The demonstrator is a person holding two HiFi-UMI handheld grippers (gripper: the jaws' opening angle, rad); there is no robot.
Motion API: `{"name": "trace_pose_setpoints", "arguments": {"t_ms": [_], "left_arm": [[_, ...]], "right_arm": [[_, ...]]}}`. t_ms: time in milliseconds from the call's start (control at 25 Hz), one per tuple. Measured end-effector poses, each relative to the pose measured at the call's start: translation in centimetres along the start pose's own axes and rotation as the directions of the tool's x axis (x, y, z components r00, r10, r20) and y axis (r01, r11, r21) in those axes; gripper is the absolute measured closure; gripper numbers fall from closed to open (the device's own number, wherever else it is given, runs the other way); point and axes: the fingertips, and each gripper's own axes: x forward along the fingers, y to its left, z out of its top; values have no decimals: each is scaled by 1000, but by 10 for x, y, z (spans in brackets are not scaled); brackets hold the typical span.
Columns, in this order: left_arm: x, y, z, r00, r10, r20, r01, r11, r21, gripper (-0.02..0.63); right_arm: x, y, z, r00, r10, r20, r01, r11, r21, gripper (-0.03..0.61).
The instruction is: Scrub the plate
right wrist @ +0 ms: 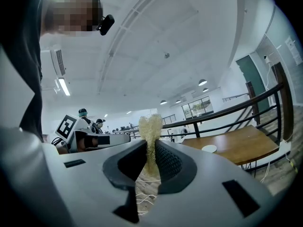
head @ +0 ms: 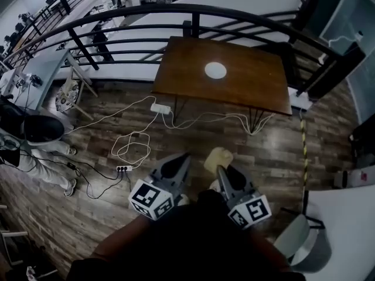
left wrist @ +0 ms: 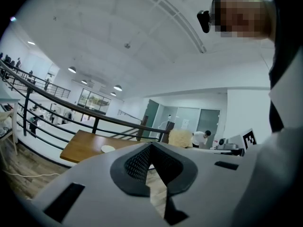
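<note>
Wooden table beside black railing, apparently plank floor.

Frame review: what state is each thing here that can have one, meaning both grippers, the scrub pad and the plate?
left gripper: shut, nothing between its jaws.
right gripper: shut on the scrub pad.
scrub pad: pinched upright between the right gripper's jaws, its top sticking out past them.
plate: lying flat on the table, not touched, both grippers well short of it.
</note>
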Motion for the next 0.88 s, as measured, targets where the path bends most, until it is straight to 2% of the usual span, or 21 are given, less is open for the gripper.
{"name": "trace_pose_setpoints", "arguments": {"t_ms": [160,440,640,800,880], "left_arm": [[52,2,-1,1000,3,-9,-3,1000,-3,603],[167,-11,15,1000,20,-11,-21,1000,-23,603],[223,-24,20,1000,26,-11,-26,999,-20,603],[276,-11,24,999,22,-30,-23,1000,-17,603],[289,-4,24,999,21,-40,-22,1000,-23,604]], "right_arm": [[9,-49,8,1000,-2,-5,2,1000,-3,522],[17,-166,45,1000,25,-11,-25,1000,19,522],[13,-219,60,999,25,-42,-24,1000,16,522],[36,-269,58,998,19,-67,-15,998,59,522],[44,-279,59,997,20,-73,-15,998,58,522]]}}
